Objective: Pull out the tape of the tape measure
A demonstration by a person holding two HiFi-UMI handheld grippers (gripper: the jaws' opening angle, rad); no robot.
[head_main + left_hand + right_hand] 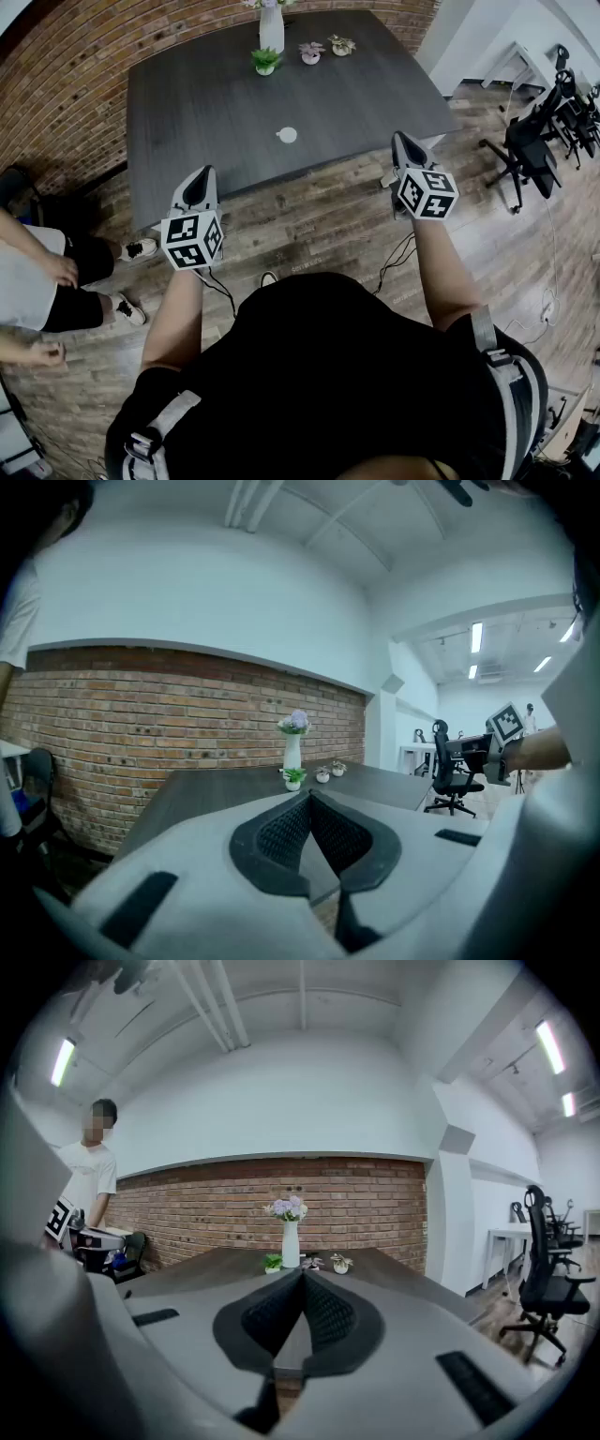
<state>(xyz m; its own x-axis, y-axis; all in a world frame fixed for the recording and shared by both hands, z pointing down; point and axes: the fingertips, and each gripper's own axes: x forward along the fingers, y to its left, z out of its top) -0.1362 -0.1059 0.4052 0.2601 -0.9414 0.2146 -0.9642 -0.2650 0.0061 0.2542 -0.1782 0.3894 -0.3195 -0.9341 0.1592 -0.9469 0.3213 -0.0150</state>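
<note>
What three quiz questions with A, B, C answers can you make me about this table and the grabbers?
1. Where is the tape measure?
A) on the table
B) on the floor
C) in a gripper

2. How many small pot plants stand near the vase?
A) one
B) three
C) six

3. How are the jaws of the left gripper?
A) wide open
B) gripping a flower
C) shut, empty

Answers:
1 A, it lies alone on the dark table top.
2 B, three little pots sit beside the vase.
3 C, its pads meet with nothing between them.
</note>
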